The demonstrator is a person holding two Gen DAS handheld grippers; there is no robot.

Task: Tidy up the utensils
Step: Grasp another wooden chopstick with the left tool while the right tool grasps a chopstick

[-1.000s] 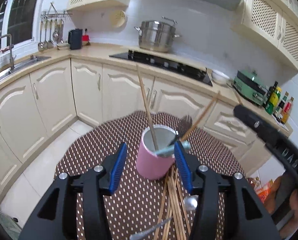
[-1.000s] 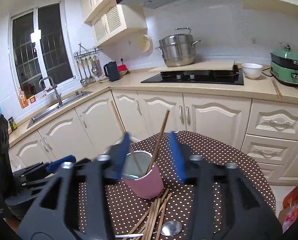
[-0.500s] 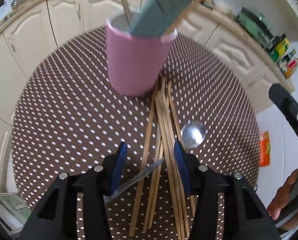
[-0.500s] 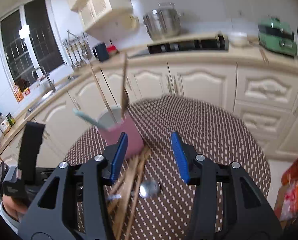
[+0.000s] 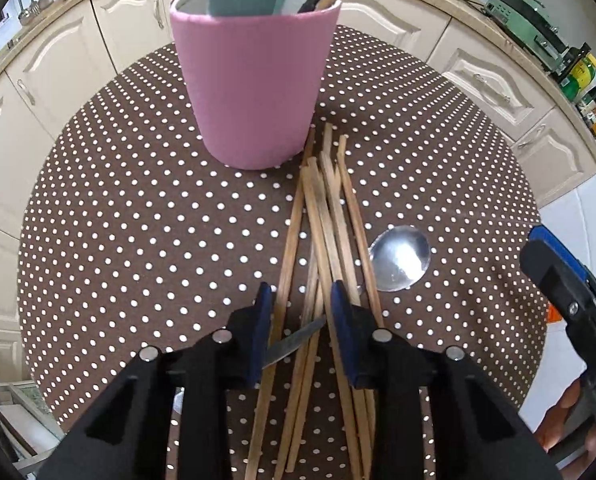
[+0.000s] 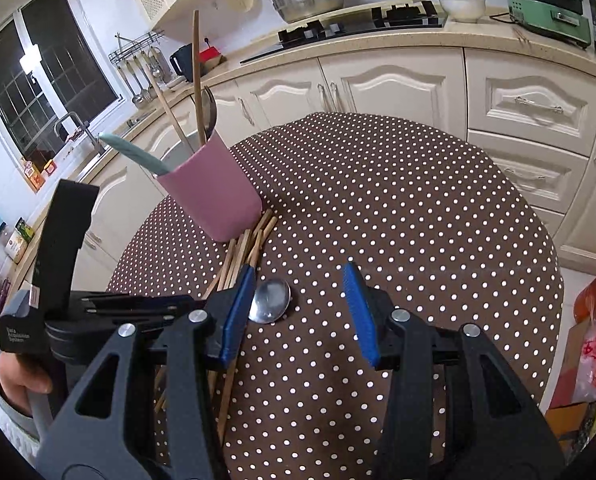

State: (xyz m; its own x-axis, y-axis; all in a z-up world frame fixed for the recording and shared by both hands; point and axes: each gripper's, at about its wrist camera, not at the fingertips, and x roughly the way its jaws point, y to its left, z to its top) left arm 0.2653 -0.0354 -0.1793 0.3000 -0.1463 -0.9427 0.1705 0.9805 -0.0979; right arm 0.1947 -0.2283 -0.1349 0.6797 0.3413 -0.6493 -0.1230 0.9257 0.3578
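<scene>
A pink cup (image 5: 253, 84) stands on the round brown dotted table (image 5: 137, 220) and holds a teal-handled utensil (image 6: 133, 154), two chopsticks and a dark utensil. Several wooden chopsticks (image 5: 326, 232) lie in a bundle in front of the cup, across a metal spoon (image 5: 400, 258) whose handle runs under them. My left gripper (image 5: 302, 300) is low over the bundle, its jaws partly closed around several chopsticks and the spoon handle. My right gripper (image 6: 298, 284) is open and empty just above the spoon bowl (image 6: 269, 300).
Cream kitchen cabinets (image 6: 398, 88) and a counter with a hob (image 6: 362, 24), steel pot and green appliance curve behind the table. An orange bag (image 6: 594, 332) sits off the table's right edge. The table edge drops to a tiled floor.
Both grippers tipped down from looking across the kitchen to close over the table. My left gripper lowered onto the chopstick bundle and narrowed its jaws. My right gripper came down over the spoon.
</scene>
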